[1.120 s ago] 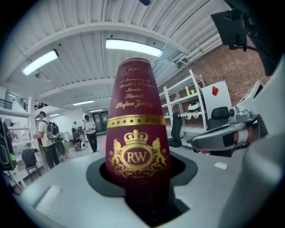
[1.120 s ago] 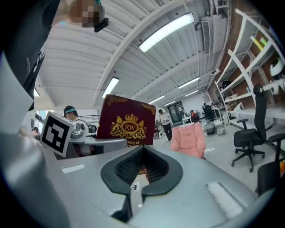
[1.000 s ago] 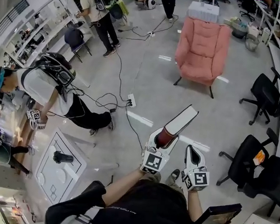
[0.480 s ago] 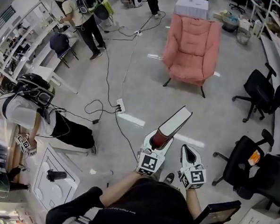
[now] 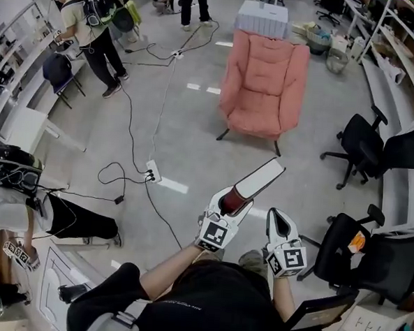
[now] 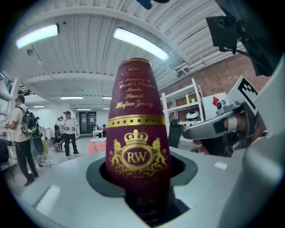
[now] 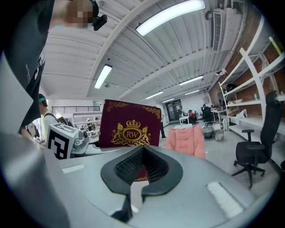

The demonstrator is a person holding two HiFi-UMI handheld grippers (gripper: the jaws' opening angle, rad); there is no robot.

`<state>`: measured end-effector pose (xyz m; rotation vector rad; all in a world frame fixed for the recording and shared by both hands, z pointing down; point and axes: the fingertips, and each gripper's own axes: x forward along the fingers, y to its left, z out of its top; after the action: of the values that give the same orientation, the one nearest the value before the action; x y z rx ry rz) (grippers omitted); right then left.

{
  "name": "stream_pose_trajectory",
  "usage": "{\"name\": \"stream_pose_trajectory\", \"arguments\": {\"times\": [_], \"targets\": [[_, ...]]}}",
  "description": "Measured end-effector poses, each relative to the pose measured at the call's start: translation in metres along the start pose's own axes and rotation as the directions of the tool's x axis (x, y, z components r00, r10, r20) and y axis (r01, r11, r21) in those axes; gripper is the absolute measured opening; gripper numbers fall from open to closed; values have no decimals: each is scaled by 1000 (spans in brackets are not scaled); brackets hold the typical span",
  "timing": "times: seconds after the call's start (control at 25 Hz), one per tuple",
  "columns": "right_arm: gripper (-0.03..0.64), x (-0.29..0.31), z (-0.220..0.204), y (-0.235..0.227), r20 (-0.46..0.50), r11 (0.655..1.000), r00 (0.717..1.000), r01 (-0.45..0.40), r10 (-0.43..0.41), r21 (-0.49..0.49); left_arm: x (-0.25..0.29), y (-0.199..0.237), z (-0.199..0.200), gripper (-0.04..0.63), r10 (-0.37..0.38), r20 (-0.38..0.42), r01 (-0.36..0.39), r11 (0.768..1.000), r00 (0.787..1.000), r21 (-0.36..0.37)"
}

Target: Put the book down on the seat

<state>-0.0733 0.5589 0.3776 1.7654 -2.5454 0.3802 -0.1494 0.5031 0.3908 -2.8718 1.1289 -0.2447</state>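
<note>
At twelve o'clock, open floor (image 5: 195, 129) separates armchair (image 5: 262, 88) from book (image 5: 260, 179), its lower end hidden where the left claw (image 5: 231, 202) grips it; right claw (image 5: 275, 219) clenched empty.

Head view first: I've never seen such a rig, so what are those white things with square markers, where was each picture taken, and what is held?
There is no robot: a person holds a hand tool in each hand, each with a marker cube and a camera. The head view looks down from the person's head; the left gripper view and right gripper view look along each tool's jaws. The left tool is clamped on a dark red book with gold print; the right tool is shut and empty. Ahead stands a pink armchair, probably the seat meant. A power strip and cables lie on the grey floor; black office chairs stand at the right.
</note>
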Motion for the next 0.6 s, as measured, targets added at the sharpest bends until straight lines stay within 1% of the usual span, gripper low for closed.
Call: {"name": "stream_pose_trajectory", "arguments": {"times": [0.16,0.24,0.36,0.44,0.6], "targets": [[12,29,-5,-12,-29,1000,1000,-1,1,-8,21,28,-11,232,11,-45,-13,999,999,-35],[12,44,-6,-25,-38,1000,999,-5,5,-8,37,36,-15,232,8,-55,-10,1000,998,-20],[12,76,-4,-55,-33,1000,999,-30,30,6,78,45,-19,232,-1,-67,1,1000,998,-1],[12,100,-3,-73,-30,998,998,-56,56,23,106,54,-21,232,9,-85,-8,1000,996,7],[12,132,10,-122,-26,995,995,-98,98,12,163,59,-15,232,37,-95,-40,999,995,-23]]}}
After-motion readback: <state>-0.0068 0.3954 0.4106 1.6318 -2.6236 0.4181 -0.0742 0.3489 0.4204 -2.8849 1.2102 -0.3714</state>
